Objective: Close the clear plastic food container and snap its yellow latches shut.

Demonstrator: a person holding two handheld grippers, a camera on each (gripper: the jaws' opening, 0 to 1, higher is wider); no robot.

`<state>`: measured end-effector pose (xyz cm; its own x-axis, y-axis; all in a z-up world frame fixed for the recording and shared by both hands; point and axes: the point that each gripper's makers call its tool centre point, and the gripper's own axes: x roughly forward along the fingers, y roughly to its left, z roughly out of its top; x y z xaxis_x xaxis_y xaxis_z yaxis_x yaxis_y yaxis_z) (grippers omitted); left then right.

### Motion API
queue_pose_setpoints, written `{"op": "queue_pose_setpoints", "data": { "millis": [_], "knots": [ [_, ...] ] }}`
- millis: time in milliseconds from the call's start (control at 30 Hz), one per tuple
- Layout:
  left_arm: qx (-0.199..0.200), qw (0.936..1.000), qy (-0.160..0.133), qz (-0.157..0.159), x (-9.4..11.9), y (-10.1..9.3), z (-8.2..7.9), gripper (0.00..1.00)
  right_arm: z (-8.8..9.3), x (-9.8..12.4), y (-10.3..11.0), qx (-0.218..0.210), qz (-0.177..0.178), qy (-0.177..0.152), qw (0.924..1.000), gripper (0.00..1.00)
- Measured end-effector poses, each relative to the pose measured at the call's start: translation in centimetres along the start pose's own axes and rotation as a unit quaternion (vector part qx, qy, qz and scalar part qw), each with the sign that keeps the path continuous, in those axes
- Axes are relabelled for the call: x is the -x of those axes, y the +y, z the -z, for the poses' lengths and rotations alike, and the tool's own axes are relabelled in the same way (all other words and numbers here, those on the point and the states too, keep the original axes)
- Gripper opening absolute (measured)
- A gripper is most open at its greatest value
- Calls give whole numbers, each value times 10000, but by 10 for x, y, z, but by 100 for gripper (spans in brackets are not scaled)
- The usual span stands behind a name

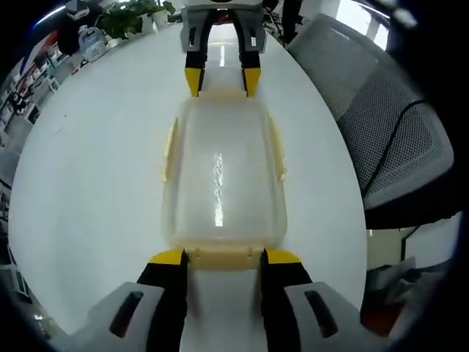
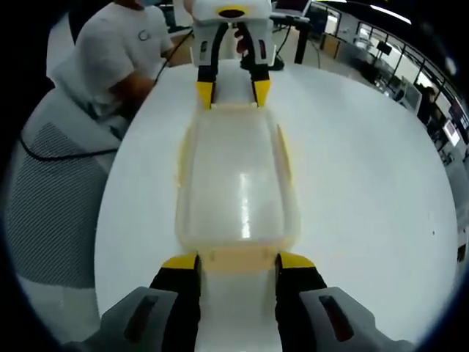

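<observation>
In the left gripper view, the clear plastic food container [image 1: 222, 176] lies lengthwise in the middle of the frame on the white table [image 1: 95, 191], its lid on. The left hand-held gripper [image 1: 223, 258] rises from the bottom edge, its jaws apart and its yellow tips set against the two corners of the container's near end, on either side of the near yellow latch [image 1: 223, 257]. At the top of the frame the right hand-held gripper [image 1: 222, 81] reaches in from the far side, jaws spread, tips at the container's far end. A grey mesh chair [image 1: 381, 139] stands at the right, and potted plants [image 1: 132, 18] sit at the upper left.

In the right gripper view, the same container [image 2: 238, 183] runs up the middle of the frame on the table [image 2: 366, 191]. The right hand-held gripper [image 2: 238, 262] comes up from the bottom, jaws parted, tips flanking the yellow latch [image 2: 238, 257] at the near end. The left hand-held gripper [image 2: 233, 94] stands at the far end, top centre, jaws open. A person in a white shirt [image 2: 110, 51] sits at the upper left, and the mesh chair [image 2: 51, 198] fills the left edge.
</observation>
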<state>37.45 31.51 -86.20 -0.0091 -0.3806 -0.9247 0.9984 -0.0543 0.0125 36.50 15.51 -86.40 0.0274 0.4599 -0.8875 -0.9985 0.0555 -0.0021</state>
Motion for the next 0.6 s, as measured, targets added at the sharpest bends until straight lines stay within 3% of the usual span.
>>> {"op": "queue_pose_setpoints", "data": {
  "millis": [600],
  "knots": [
    [-31,10000,-59,-62,4,-1,0,38,-2,1,2,55,37,4,10000,37]
  ]
}}
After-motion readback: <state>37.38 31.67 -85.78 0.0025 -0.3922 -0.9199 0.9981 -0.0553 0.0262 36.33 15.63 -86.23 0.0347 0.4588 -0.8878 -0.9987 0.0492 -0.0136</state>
